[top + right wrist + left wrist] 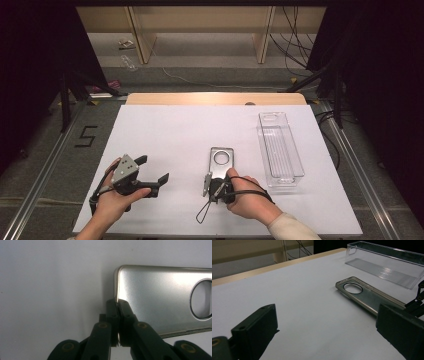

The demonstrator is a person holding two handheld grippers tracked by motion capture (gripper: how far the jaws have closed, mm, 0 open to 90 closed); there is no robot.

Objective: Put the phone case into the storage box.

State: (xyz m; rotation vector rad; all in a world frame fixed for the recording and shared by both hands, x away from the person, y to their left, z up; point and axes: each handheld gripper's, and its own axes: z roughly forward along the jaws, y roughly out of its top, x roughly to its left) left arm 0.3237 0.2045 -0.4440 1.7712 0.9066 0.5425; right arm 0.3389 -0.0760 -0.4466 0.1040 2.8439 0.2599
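The right tool [207, 186] is held low near the front edge of the worktop [165, 125], a little right of the middle, with the person's right hand [250, 200] wrapped around it. Its jaws are brought together on the near short edge of a phone case [221, 162], close to one corner, and in the right gripper view the thin rim of the case [160, 295] is seen pinched between the two black pads [124, 315]. The case is a clear shell with a metallic-looking rim and a round camera hole at its far end. It is laid flat on the white worktop, its length running from the front edge toward the back.

The left tool [152, 172] is held in the person's left hand [112, 197] near the front left part of the worktop, well apart from the case. Its jaws are spread wide, and nothing is gripped or touched between them; in the left gripper view bare worktop is seen between them.

A clear plastic tray [280, 147] is set near the right edge of the worktop, beside the case but apart from it, its length also running front to back.
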